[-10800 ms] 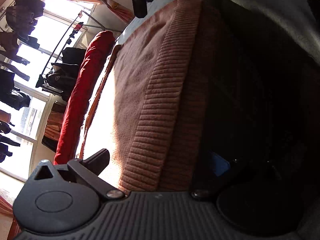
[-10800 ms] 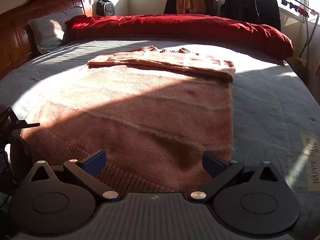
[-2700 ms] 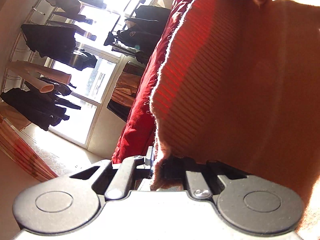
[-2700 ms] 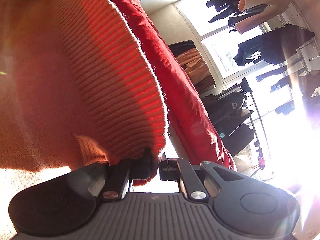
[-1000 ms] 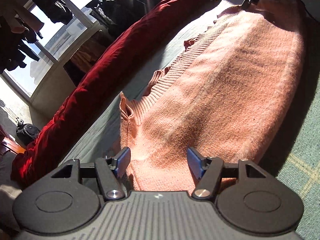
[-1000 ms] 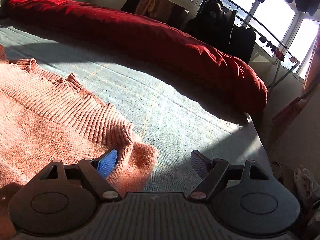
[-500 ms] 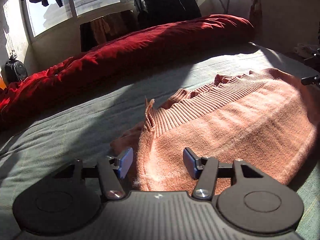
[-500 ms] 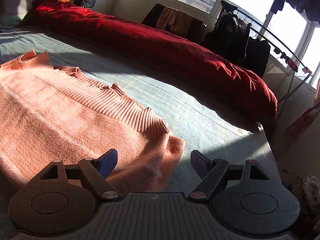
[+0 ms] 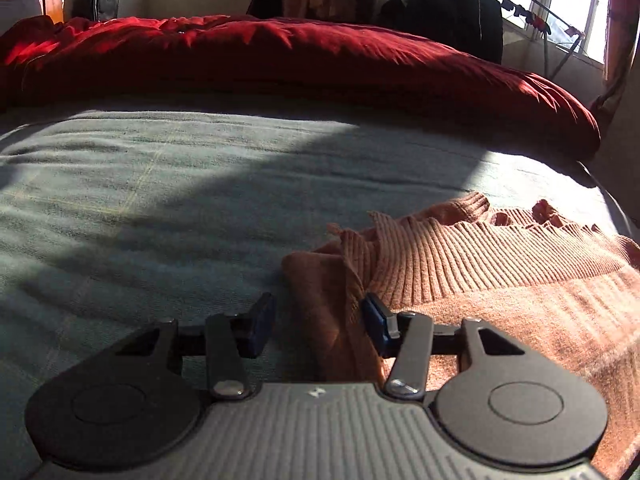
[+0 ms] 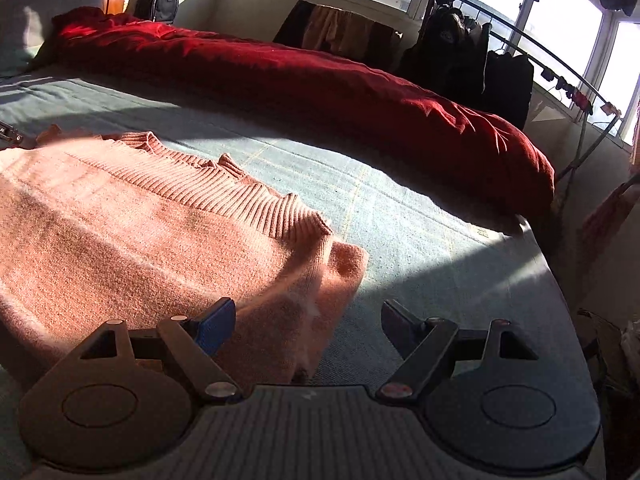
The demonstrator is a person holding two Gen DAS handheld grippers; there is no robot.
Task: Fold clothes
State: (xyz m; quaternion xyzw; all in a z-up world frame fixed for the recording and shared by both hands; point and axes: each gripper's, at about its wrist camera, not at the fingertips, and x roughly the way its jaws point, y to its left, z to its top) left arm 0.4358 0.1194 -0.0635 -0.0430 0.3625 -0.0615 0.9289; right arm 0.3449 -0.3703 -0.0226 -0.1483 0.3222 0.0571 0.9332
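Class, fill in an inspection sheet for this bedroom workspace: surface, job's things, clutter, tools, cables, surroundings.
Surface: grey-green bedspread, partly sunlit.
Job's things: salmon knit sweater lying folded on it, ribbed hem on top.
Clutter: red duvet bunched along the far side.
Tools: left tool open, jaws either side of a sweater corner; right tool open over the other corner.
Cables: nothing seen.
Surroundings: windows, clothes rack with dark garments, backpack by the wall.
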